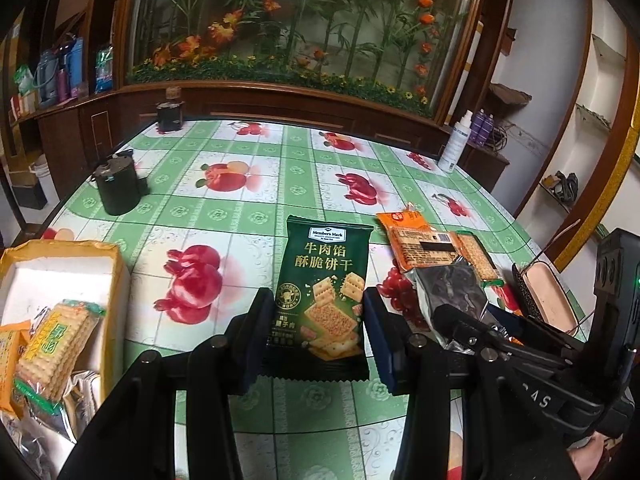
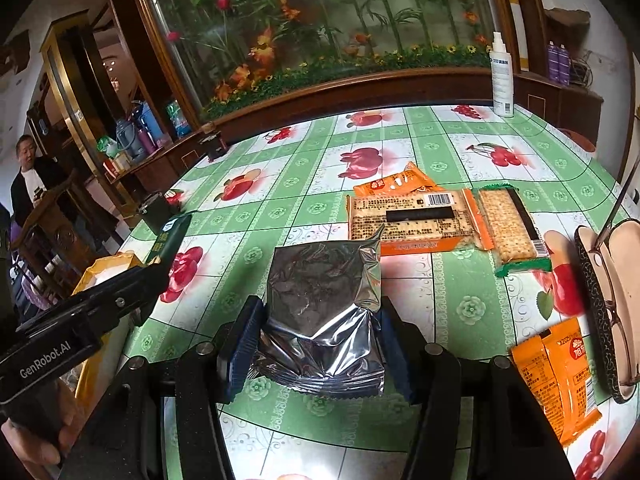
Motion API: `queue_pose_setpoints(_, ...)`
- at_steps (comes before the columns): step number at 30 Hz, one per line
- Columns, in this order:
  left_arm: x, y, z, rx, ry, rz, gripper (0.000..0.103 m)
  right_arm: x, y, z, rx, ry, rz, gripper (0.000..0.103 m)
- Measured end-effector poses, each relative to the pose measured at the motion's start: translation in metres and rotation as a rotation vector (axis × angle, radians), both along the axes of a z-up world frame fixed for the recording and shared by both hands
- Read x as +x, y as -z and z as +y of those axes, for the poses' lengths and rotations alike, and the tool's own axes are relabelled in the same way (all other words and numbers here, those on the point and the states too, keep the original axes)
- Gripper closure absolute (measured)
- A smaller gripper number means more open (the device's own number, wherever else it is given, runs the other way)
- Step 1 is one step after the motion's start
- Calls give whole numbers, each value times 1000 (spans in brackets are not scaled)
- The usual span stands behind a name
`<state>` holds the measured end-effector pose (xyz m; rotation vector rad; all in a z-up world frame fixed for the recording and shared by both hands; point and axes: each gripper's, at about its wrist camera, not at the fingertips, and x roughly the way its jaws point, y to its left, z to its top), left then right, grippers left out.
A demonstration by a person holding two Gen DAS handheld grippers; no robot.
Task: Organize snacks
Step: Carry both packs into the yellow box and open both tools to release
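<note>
Clearly the step in hand is carrying packets to the yellow box (image 1: 114, 276), which sits at about nine o'clock from the left gripper (image 1: 316, 336) on the fruit-patterned table (image 1: 248, 216), already holding cracker packs. I judge the safe way is to lift each packet clear of the cloth before swinging toward the box, and to go one hand at a time, since the two tools are close together in both views.

The right gripper (image 2: 320, 344) has its fingers clamped on the silver foil packet (image 2: 324, 300), the pads pressing its crumpled sides; the foil looks soft, so a firmer squeeze would only crush it. Its long axis runs from six to twelve o'clock, away from the camera.

The left gripper is clamped on the dark green biscuit packet (image 1: 326, 292) near its lower end. That packet stands lengthwise toward twelve o'clock, brand label at the far end.

Loose orange cracker packs (image 2: 416, 216) lie flat at one o'clock, long side across.
</note>
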<state>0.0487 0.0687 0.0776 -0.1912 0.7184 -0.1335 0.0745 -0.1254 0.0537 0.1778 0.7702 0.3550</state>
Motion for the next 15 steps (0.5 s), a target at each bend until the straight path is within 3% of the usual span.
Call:
queue_pose_setpoints(8,-35,-9,27,-64,-41,-34,58,-8,-4,20,23,-34,-15,42)
queue_pose_setpoints(15,-74,-30,57,-56,-74,-73,58,-24,-5,53,19,-114,-24,42)
